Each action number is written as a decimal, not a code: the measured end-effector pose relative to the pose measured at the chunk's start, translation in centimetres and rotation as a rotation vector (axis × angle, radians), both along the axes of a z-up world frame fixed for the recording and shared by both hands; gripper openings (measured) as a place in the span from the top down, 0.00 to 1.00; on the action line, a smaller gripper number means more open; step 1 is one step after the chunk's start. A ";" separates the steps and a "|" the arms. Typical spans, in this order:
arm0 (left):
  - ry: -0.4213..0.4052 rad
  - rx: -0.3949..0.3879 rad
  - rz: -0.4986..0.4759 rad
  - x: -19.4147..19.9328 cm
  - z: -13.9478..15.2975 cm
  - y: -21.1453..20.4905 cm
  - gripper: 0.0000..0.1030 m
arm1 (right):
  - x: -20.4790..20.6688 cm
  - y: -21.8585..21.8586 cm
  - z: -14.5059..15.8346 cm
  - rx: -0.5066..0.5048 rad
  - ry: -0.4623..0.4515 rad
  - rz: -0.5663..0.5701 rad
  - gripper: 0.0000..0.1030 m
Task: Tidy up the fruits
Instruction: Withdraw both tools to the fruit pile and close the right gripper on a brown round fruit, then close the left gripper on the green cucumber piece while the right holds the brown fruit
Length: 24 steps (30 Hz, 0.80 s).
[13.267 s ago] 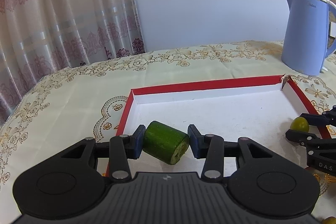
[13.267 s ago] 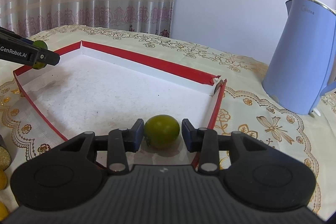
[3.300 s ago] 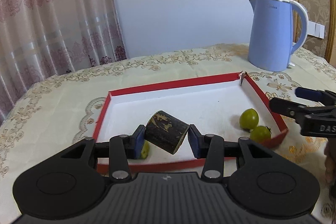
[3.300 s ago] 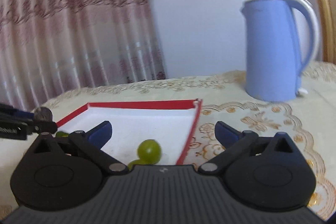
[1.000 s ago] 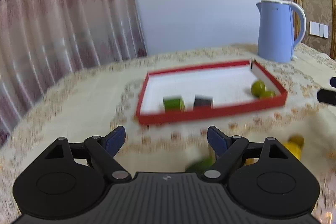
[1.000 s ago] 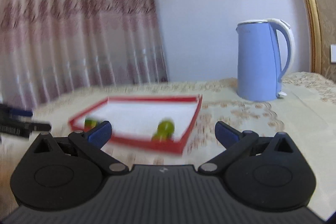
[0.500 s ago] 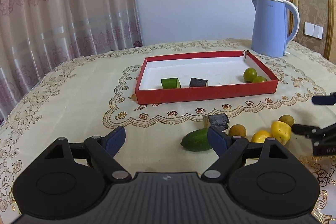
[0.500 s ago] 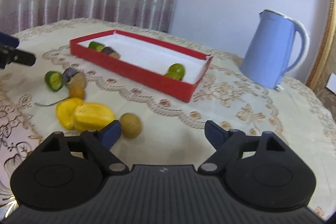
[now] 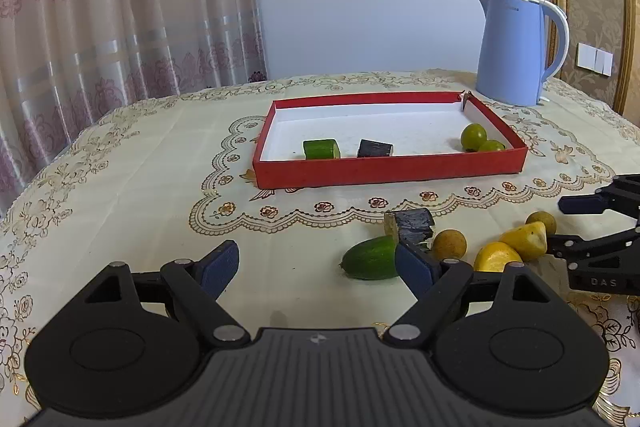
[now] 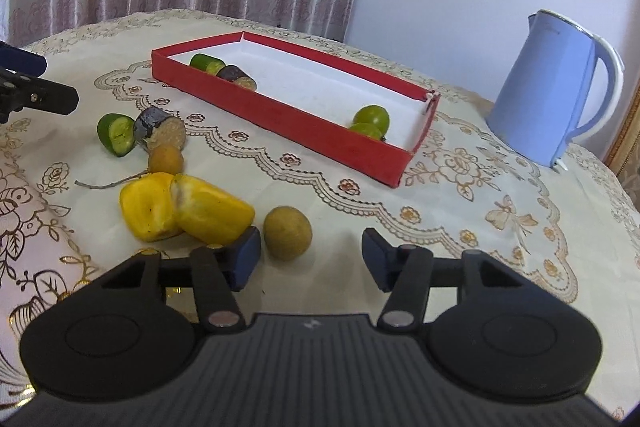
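Observation:
A red tray (image 9: 388,171) holds a green cucumber piece (image 9: 320,149), a dark piece (image 9: 374,148) and two green round fruits (image 9: 472,135). Loose on the cloth lie a cucumber end (image 9: 370,263), a dark chunk (image 9: 410,225), yellow pieces (image 10: 188,211) and brown round fruits (image 9: 449,245). My left gripper (image 9: 318,265) is open and empty, its right finger beside the cucumber end. My right gripper (image 10: 311,259) is closing; a brown round fruit (image 10: 288,233) lies just ahead between its fingers, close to the left pad and apart from the right pad.
A blue kettle (image 9: 516,51) stands behind the tray's right end. The table wears a cream embroidered cloth, with curtains behind and a thin twig (image 10: 108,183) by the yellow pieces. The right gripper (image 9: 592,223) shows at the left wrist view's right edge.
The right gripper's jaws have narrowed and it has dropped closer to the brown round fruit, which now lies between its fingers. The left gripper has stayed put, still open.

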<state>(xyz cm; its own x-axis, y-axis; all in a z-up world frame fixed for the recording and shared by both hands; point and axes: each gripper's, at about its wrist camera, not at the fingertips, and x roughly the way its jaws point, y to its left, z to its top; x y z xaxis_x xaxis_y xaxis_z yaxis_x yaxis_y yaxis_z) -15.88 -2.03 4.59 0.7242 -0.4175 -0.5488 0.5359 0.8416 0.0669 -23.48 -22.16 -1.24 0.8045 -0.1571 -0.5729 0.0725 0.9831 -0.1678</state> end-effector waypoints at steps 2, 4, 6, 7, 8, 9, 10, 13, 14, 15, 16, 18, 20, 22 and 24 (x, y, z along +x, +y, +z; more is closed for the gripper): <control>0.001 -0.001 0.002 0.0 0.0 0.1 0.17 | 0.3 0.2 0.0 0.003 0.004 0.012 0.61; 0.003 -0.002 0.004 0.0 0.0 0.1 0.17 | 0.5 0.4 0.0 -0.001 0.006 0.026 0.70; 0.006 -0.001 0.006 0.1 -0.1 0.2 0.17 | 0.6 0.6 0.0 -0.002 0.008 0.036 0.76; 0.009 -0.001 0.007 0.1 -0.1 0.2 0.17 | 0.6 0.7 -0.1 -0.006 0.008 0.036 0.76; 0.010 0.000 0.006 0.2 -0.2 0.2 0.17 | 0.6 0.7 -0.1 -0.003 0.007 0.035 0.76; 0.011 0.001 0.005 0.1 -0.2 0.2 0.17 | 0.5 0.7 -0.1 -0.002 0.006 0.035 0.76; 0.011 0.002 0.004 0.1 -0.2 0.1 0.17 | 0.5 0.7 -0.1 -0.002 0.003 0.035 0.76; 0.011 0.005 -0.002 -0.1 -0.2 -0.1 0.17 | 0.3 0.5 -0.1 0.008 -0.004 0.035 0.76; 0.011 0.006 -0.003 -0.2 -0.2 -0.2 0.17 | 0.2 0.4 -0.1 0.013 -0.005 0.034 0.76; 0.010 0.006 -0.004 -0.3 -0.3 -0.3 0.17 | 0.1 0.3 0.0 0.015 -0.008 0.032 0.76; 0.011 0.006 -0.007 -0.4 -0.3 -0.4 0.17 | 0.0 0.2 0.0 0.020 -0.013 0.029 0.76; 0.017 0.011 -0.012 -0.5 -0.6 -0.6 0.17 | -0.4 -0.1 0.1 0.039 -0.026 0.020 0.76; 0.022 0.021 -0.014 -0.5 -1.0 -1.1 0.17 | -0.7 -0.7 0.1 0.072 -0.038 0.006 0.76; 0.030 0.022 -0.012 -0.4 -1.4 -1.5 0.17 | -0.8 -1.1 0.2 0.102 -0.048 -0.001 0.76; 0.047 0.023 -0.007 0.0 -1.7 -2.0 0.17 | -0.8 -1.4 0.2 0.120 -0.051 -0.003 0.76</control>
<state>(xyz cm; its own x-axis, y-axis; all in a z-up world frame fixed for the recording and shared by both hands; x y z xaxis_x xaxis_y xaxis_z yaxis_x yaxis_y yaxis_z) -15.90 -4.00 2.89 0.6947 -0.4095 -0.5914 0.5446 0.8365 0.0604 -24.32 -23.53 -1.09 0.8328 -0.0928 -0.5458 0.0812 0.9957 -0.0453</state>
